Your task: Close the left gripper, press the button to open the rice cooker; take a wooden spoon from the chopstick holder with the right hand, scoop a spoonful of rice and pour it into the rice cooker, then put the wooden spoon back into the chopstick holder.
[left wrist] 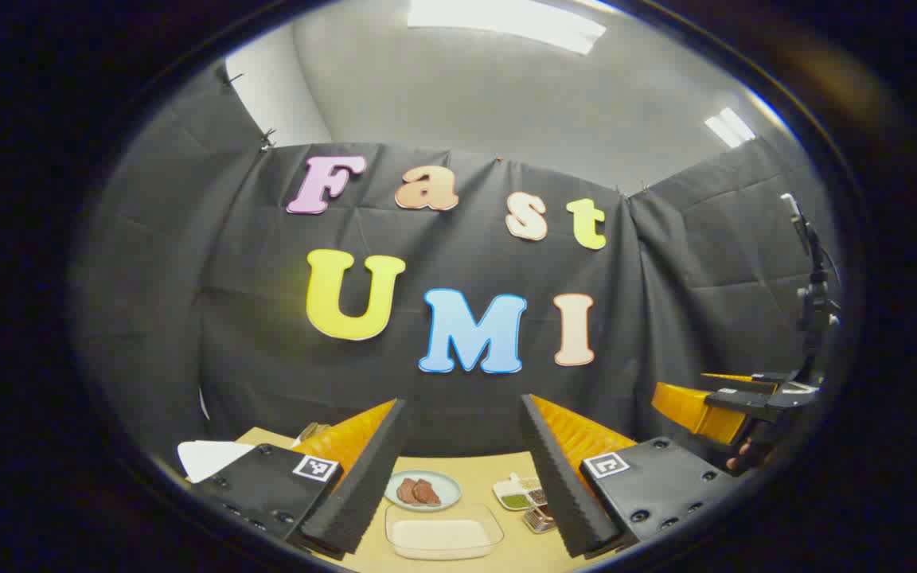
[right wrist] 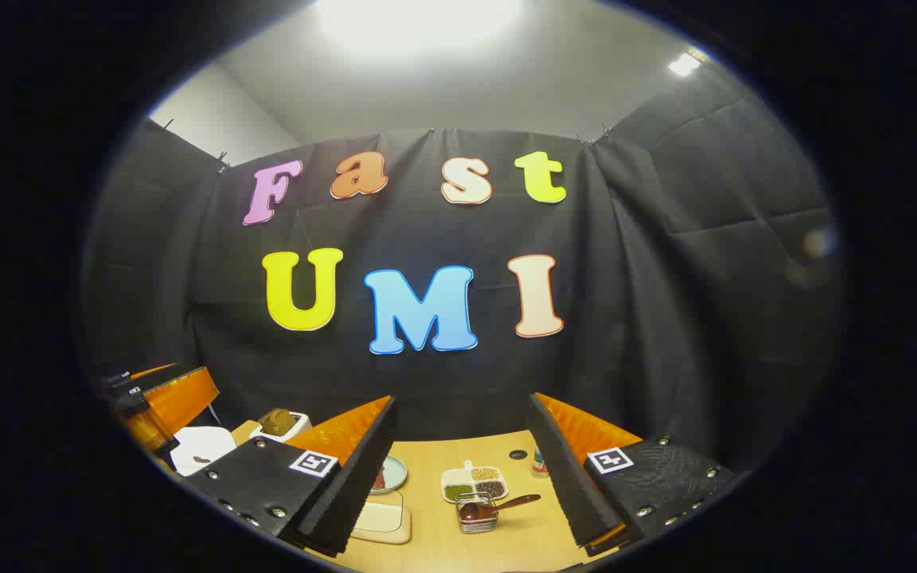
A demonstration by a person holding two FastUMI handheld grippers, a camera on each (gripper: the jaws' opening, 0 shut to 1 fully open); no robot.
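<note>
Left gripper view has the left gripper [left wrist: 462,469] up over the wooden bench [left wrist: 522,549], its fingers spread wide with nothing between them; a plate [left wrist: 423,489] sits low centre above a clear tray [left wrist: 442,535]. At the right edge the right gripper [left wrist: 733,406] shows, and I cannot tell its fingers there. In the right gripper view its fingers stand spread, framing the wire chopstick holder [right wrist: 478,513] with the wooden spoon [right wrist: 506,504] lying across it, below a divided dish [right wrist: 474,482]. The white rice cooker [right wrist: 202,447] sits lower left.
</note>
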